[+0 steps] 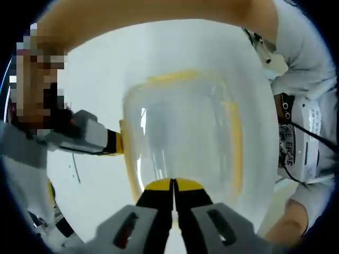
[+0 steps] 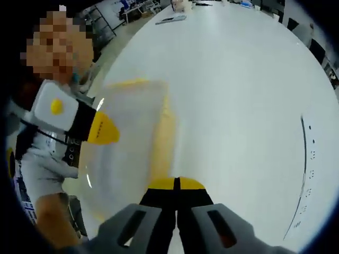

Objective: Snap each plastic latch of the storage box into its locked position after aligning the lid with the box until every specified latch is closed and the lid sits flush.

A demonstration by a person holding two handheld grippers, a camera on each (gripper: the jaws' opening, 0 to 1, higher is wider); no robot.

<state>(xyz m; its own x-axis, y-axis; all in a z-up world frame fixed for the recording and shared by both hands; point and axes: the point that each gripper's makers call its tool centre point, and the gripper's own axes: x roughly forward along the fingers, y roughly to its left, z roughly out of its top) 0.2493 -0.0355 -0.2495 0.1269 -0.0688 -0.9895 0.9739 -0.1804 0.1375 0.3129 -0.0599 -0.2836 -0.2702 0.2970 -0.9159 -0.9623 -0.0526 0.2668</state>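
Storage box [image 1: 183, 140], clear-walled with yellow trim, is seen just ahead of the left gripper [image 1: 173, 185], standing on the white bench [image 1: 95, 69]. The left gripper's jaws are closed together, their yellow tips pressed against the near edge of the box with nothing held between them. In the same view the right gripper [image 1: 108, 142] is met at the box's side, to the left of the left gripper. In the right gripper view the jaws of the right gripper [image 2: 176, 184] are likewise clenched and empty, touching a yellow edge strip [image 2: 161, 148]. The lid appears seated on the box, though blur hides whether it lies flush. Individual latches cannot be resolved, so how many are locked cannot be told; pressing is judged to be under way, not finished.
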